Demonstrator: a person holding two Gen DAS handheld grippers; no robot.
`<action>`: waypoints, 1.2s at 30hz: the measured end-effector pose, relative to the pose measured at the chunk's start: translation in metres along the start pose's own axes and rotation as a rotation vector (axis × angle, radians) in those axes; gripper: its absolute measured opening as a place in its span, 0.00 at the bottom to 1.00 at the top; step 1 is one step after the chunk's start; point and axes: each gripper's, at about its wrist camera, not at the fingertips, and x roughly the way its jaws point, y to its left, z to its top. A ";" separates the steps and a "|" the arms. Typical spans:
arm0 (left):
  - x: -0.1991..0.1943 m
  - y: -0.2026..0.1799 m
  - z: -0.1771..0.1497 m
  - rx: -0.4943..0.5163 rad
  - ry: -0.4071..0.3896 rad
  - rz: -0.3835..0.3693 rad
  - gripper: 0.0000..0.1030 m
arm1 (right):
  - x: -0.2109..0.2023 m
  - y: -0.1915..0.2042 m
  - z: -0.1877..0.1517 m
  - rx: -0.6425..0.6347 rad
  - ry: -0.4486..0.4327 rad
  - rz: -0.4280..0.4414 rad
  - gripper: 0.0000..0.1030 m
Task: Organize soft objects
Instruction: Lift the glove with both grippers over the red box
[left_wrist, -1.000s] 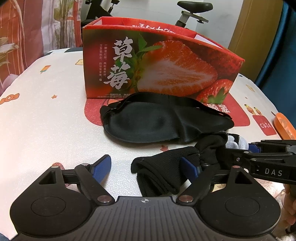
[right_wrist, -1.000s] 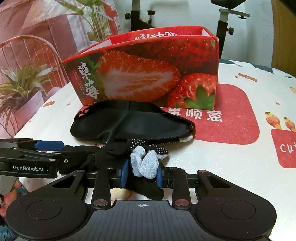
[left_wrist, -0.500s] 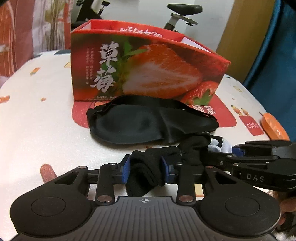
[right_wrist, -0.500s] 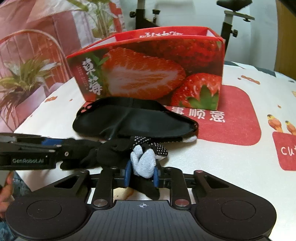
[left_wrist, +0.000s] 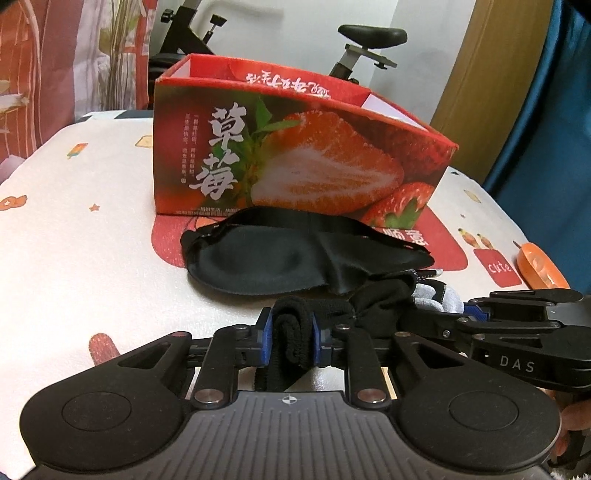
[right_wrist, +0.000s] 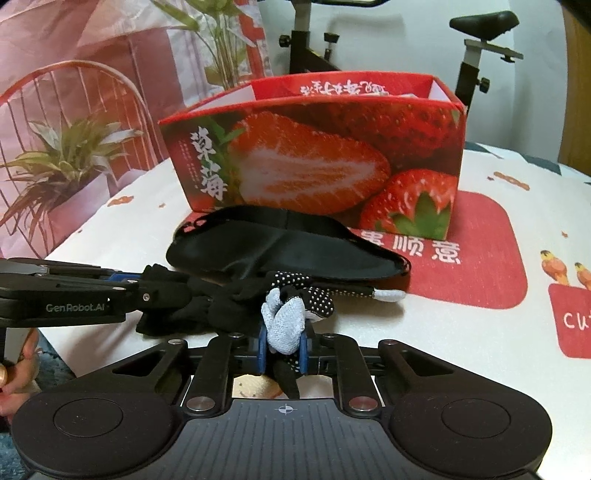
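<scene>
Black knit sock held at both ends, nothing yet stowed as far as the views show.

Low in the centre of both frames, the black sock (left_wrist: 295, 332) is pinched at its cuff by the left gripper (left_wrist: 291, 341), jaws closed on the folded knit; the right gripper (right_wrist: 282, 345) is closed on its pale grey toe. A black sleep mask (left_wrist: 280, 258) lies loose on the tablecloth (left_wrist: 74, 240) just beyond, mid-frame. Behind it the strawberry box (left_wrist: 295, 162) stands open; its inside is mostly hidden. Judging from this, sock and mask both remain to be put away.

1 strawberry box (left_wrist: 295, 155), 1 eye mask (left_wrist: 295, 258), 1 glove (right_wrist: 288, 317), 2 grippers.
</scene>
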 end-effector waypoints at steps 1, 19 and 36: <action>-0.002 0.000 0.000 0.001 -0.009 0.000 0.21 | -0.001 0.001 0.001 -0.001 -0.004 0.001 0.14; -0.066 -0.020 0.051 0.044 -0.279 -0.028 0.21 | -0.059 0.014 0.044 -0.112 -0.284 0.023 0.14; 0.010 0.024 0.166 -0.098 -0.182 -0.038 0.21 | 0.002 -0.022 0.165 -0.009 -0.230 0.037 0.14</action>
